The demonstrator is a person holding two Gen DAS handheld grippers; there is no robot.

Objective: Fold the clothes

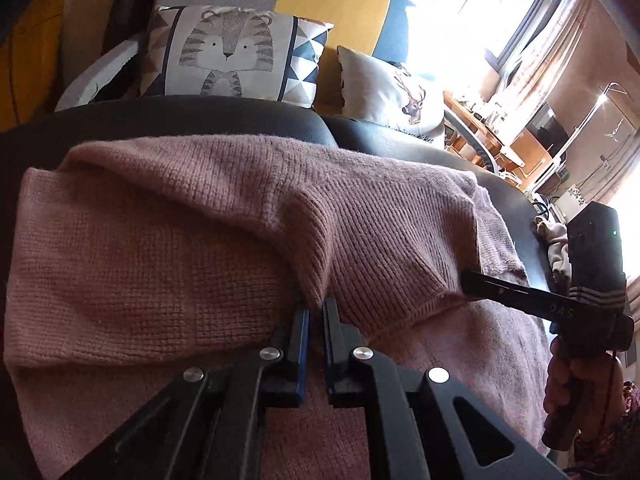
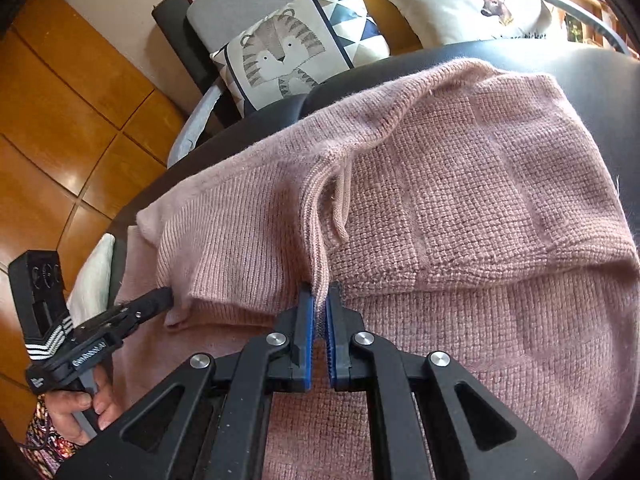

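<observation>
A pink knit sweater [image 1: 160, 240] lies spread on a black leather seat [image 1: 240, 120], with its upper part folded over toward me. My left gripper [image 1: 316, 306] is shut on a pinched fold of the sweater's edge. My right gripper [image 2: 320, 292] is shut on another fold of the sweater [image 2: 460, 200] near a ribbed edge. In the left wrist view the right gripper [image 1: 468, 280] comes in from the right, its tips in the knit. In the right wrist view the left gripper [image 2: 164, 296] comes in from the left, its tips at the hem.
A tiger-print cushion [image 1: 228, 56] and a deer-print cushion [image 1: 392, 88] lean behind the seat [image 2: 600, 64]. A wooden floor [image 2: 60, 120] lies to the left. A small light cloth [image 1: 556, 248] sits at the seat's right edge. Bright windows [image 1: 480, 8] are at the back right.
</observation>
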